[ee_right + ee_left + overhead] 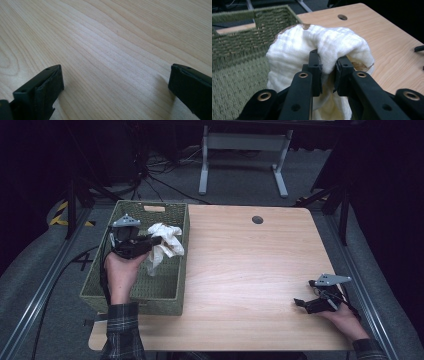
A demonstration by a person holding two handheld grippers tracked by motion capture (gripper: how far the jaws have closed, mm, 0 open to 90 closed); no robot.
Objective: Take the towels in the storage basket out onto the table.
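cloth held over the basket

the left gripper [150,241] pinches a crumpled white cloth [165,245] with brown stains, holding it above the green woven basket [165,297] near its right wall. the right gripper [301,303] rests low on the wooden counter [240,270] — jaws spread wide, holding nothing.

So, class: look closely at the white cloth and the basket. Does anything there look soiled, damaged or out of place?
The white cloth, pinched in the left tool above the green woven basket, carries brown stains: one on its top, another at its right edge. Nothing else stands out.
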